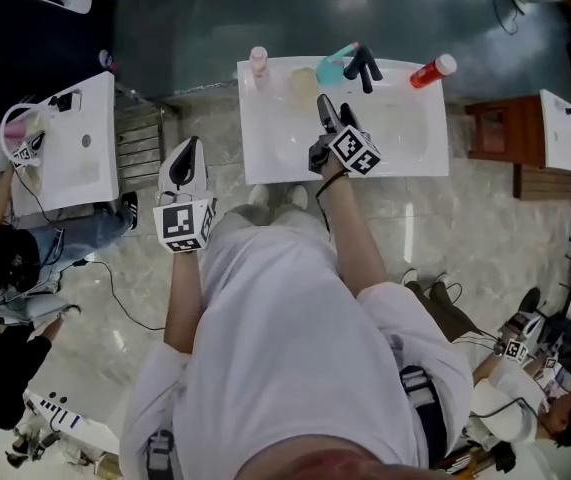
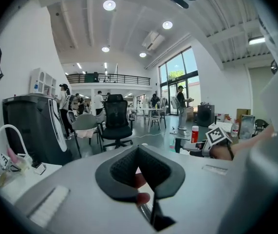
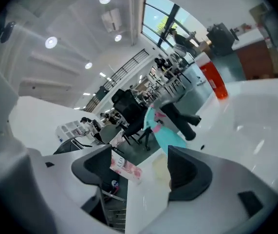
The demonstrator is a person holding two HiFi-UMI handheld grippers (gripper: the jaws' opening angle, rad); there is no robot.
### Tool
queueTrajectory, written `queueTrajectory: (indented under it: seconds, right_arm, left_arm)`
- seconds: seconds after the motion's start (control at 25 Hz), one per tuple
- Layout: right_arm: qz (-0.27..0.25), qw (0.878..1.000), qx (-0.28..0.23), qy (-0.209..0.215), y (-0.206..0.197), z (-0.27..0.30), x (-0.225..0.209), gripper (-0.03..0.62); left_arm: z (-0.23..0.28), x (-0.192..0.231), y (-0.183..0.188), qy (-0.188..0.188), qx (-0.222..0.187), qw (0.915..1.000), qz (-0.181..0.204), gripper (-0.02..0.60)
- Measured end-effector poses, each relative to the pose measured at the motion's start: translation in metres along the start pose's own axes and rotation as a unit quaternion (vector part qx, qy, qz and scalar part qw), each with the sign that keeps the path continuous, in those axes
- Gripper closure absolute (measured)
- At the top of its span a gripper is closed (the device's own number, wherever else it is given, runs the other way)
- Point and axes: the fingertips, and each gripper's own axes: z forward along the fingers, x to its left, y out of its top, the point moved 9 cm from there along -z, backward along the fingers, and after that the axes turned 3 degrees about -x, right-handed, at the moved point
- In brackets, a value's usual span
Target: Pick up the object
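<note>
Fingers of the right gripper [image 3: 141, 155] gape empty above a pale yellow bar [image 3: 160, 168], seemingly soap, likely slick and firm; pinch its long edges.

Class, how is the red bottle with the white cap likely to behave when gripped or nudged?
The red bottle looks slim and round, so it would probably tip or roll if nudged. Its smooth-looking side may slip when squeezed.
</note>
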Motion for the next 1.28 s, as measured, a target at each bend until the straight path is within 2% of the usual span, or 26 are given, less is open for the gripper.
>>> queueTrajectory:
  seconds: [0.12, 0.24, 0.44, 0.56, 0.76, 0.84, 0.96, 1.16, 1.28]
  right_arm:
    - [0.065, 0.997, 0.022, -0.025, -0.024, 0.023, -0.024, 0.230]
    - [0.136, 0.989, 0.039, -0.052, -0.048, 0.046, -0.050, 0.232]
    - [0.254, 0.963, 0.038, -0.083, -0.081, 0.076, -0.078, 0.235]
    - [0.304, 0.947, 0.045, -0.093, -0.101, 0.087, -0.089, 0.252]
    - [0.378, 0.921, 0.026, -0.095, -0.122, 0.102, -0.098, 0.278]
    - [0.397, 0.913, 0.024, -0.088, -0.130, 0.108, -0.100, 0.286]
    - [0.409, 0.908, 0.025, -0.089, -0.137, 0.114, -0.102, 0.354]
    - [0.393, 0.914, 0.031, -0.095, -0.137, 0.118, -0.103, 0.524]
    - [0.384, 0.919, 0.033, -0.086, -0.134, 0.117, -0.100, 0.537]
  left_arm:
    - [-0.016, 0.005, -0.005, 0.028, 0.018, 0.9994, 0.002, 0.581]
    - [-0.033, 0.007, -0.009, 0.054, 0.035, 0.9979, 0.004, 0.581]
    - [-0.058, 0.010, -0.019, 0.098, 0.071, 0.9927, 0.002, 0.581]
    - [-0.071, 0.013, -0.027, 0.124, 0.088, 0.9884, -0.003, 0.581]
    - [-0.089, 0.018, -0.032, 0.158, 0.108, 0.9815, -0.001, 0.581]
    - [-0.095, 0.020, -0.035, 0.167, 0.112, 0.9796, -0.001, 0.581]
    - [-0.098, 0.022, -0.038, 0.176, 0.117, 0.9775, 0.000, 0.581]
    - [-0.102, 0.020, -0.044, 0.182, 0.124, 0.9754, -0.001, 0.581]
    - [-0.104, 0.021, -0.044, 0.183, 0.121, 0.9756, -0.002, 0.581]
